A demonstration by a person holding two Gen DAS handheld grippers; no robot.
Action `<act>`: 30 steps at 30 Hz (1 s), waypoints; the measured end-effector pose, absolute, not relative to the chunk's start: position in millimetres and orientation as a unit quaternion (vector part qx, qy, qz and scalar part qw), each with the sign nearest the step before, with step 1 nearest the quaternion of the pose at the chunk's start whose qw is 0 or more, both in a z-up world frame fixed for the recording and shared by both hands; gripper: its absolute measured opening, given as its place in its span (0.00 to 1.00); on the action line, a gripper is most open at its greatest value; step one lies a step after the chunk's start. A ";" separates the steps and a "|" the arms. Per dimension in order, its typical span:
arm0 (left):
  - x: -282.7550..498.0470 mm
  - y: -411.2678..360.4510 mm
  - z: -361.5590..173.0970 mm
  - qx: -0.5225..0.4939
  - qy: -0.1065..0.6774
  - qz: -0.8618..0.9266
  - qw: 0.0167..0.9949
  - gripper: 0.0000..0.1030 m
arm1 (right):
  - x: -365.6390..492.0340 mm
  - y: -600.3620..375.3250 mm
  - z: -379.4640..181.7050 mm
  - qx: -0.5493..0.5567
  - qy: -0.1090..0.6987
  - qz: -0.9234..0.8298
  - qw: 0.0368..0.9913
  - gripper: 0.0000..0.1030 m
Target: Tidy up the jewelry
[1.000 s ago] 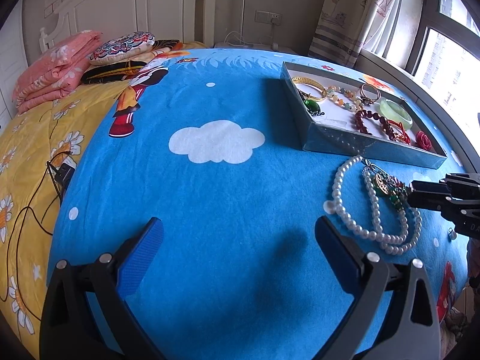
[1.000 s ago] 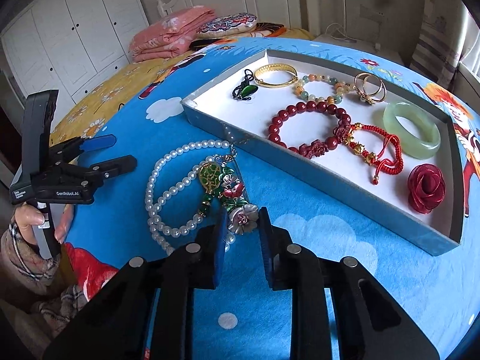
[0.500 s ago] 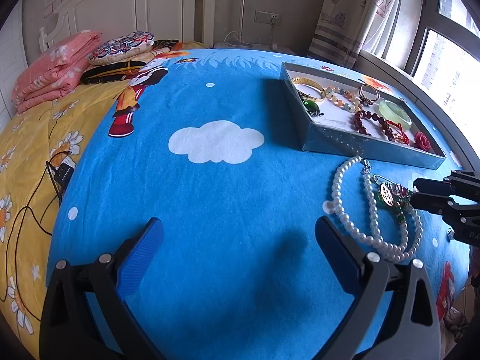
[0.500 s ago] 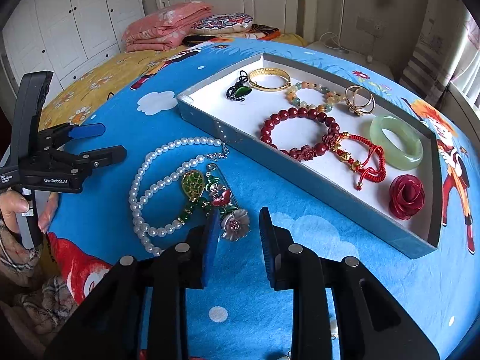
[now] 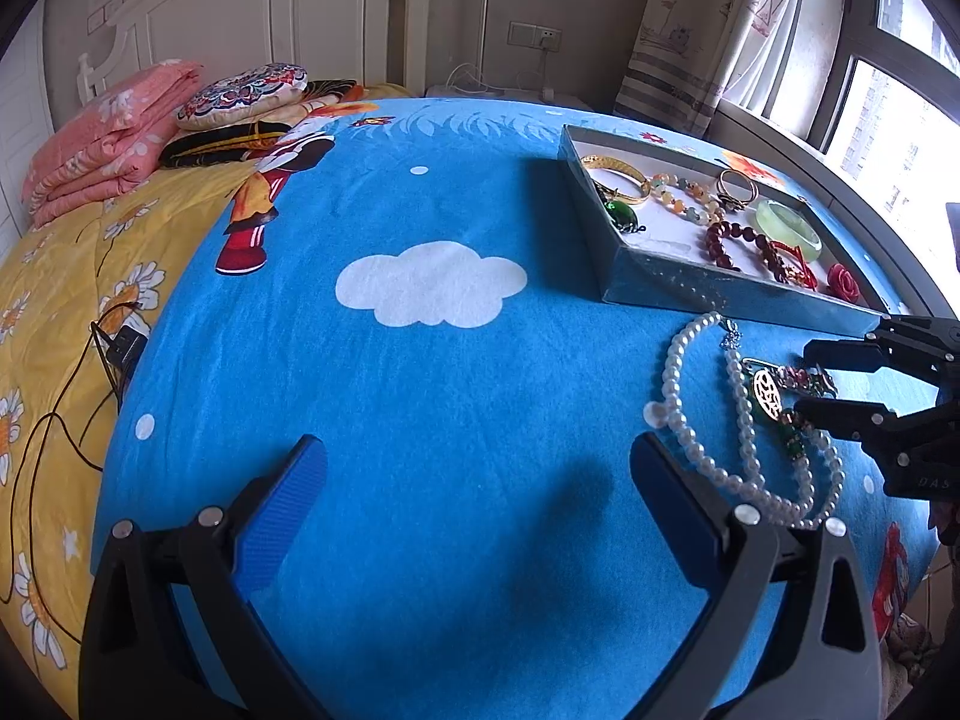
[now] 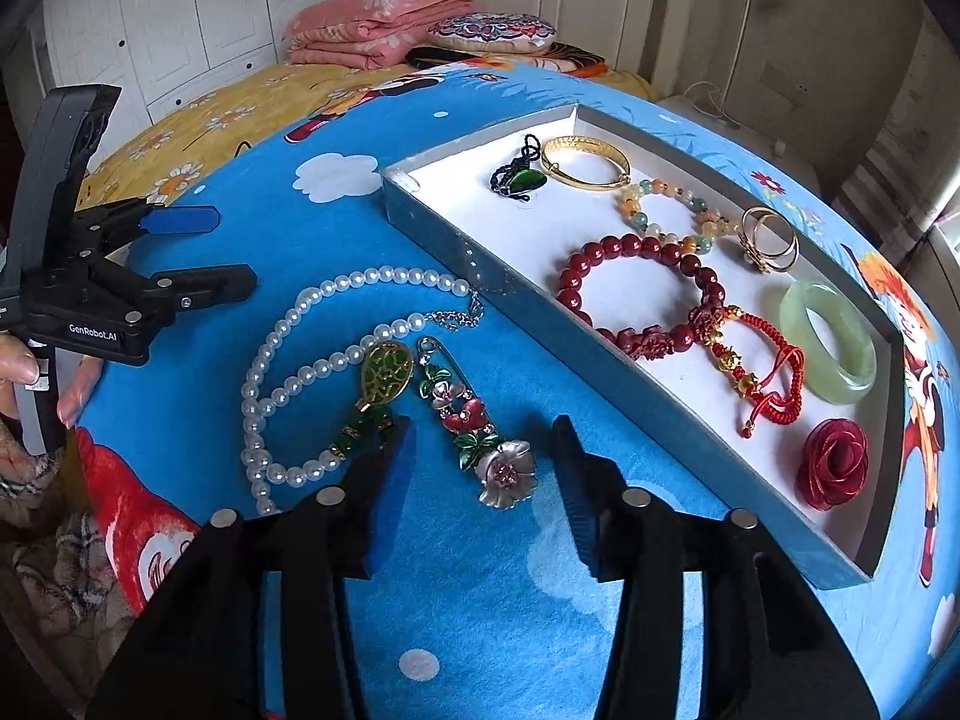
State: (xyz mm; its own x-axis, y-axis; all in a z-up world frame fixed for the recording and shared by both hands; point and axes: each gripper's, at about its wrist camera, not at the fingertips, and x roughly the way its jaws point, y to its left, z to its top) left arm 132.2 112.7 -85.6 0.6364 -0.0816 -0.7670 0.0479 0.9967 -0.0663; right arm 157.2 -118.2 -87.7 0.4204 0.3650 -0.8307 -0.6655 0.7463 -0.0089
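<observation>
The right gripper (image 6: 480,438) hangs over the blue bedspread (image 6: 468,612) with its jaws parted, holding nothing. Its own view shows what lies between the fingers: a flower brooch (image 6: 477,429) on a pin, its pale blossom end nearest the camera, not touching either pad. By the left finger lie a gold-and-green pendant (image 6: 384,378) and the pearl necklace (image 6: 282,360), looped on the cloth just beside the tray (image 6: 606,384). In the left view the same pieces shrink to a small tangle: pearls (image 5: 741,420), pendant (image 5: 768,393), and the right gripper (image 5: 807,381) entering from the edge with the brooch mostly hidden behind its fingers.

The left gripper (image 5: 477,492) is spread wide and empty above bare cloth, well apart from the jewelry; the right view shows it (image 6: 231,252) from the side, with the hand (image 6: 42,378) on its handle.

Inside the tray, the right view lays out everything: green stone pendant (image 6: 519,180), gold bangle (image 6: 585,165), pastel bead bracelet (image 6: 672,210), gold rings (image 6: 771,237), red bead bracelet (image 6: 636,294), red cord bracelet (image 6: 765,378), jade bangle (image 6: 831,348), red rose (image 6: 834,462). The left view's near tray wall (image 5: 738,300) hides part of these.

Only the left view shows the window (image 5: 888,120) and curtain (image 5: 696,30); only the right shows the wardrobe (image 6: 168,18).
</observation>
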 end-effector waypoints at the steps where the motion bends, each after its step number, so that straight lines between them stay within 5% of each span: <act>1: 132.1 112.7 -85.6 -0.020 0.425 -0.036 0.904 0.95 | 157.5 -119.6 -88.5 -0.167 0.437 0.317 0.825 0.54; 4: 132.1 112.5 -85.6 -0.020 0.425 -0.036 0.904 0.95 | 152.8 -123.2 -89.0 -0.165 0.428 0.327 0.826 0.49; 7: 132.0 112.2 -85.7 -0.019 0.425 -0.035 0.904 0.95 | 146.7 -125.9 -86.7 -0.166 0.422 0.329 0.828 0.24; 26: 101.5 65.6 -71.8 -0.050 0.418 -0.117 0.900 0.94 | 106.3 -197.4 -68.1 -0.088 0.384 0.263 0.880 0.23; 30: 106.5 35.5 -71.6 -0.009 0.439 -0.098 0.893 0.79 | 105.0 -204.9 -70.4 -0.075 0.384 0.262 0.882 0.23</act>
State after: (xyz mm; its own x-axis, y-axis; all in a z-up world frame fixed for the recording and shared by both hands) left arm 106.5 35.5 -71.6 0.5948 -0.1831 -0.7827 0.1671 0.9806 -0.1025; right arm 105.0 -204.9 -70.4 0.5668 0.4052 -0.7173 -0.5200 0.8513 0.0699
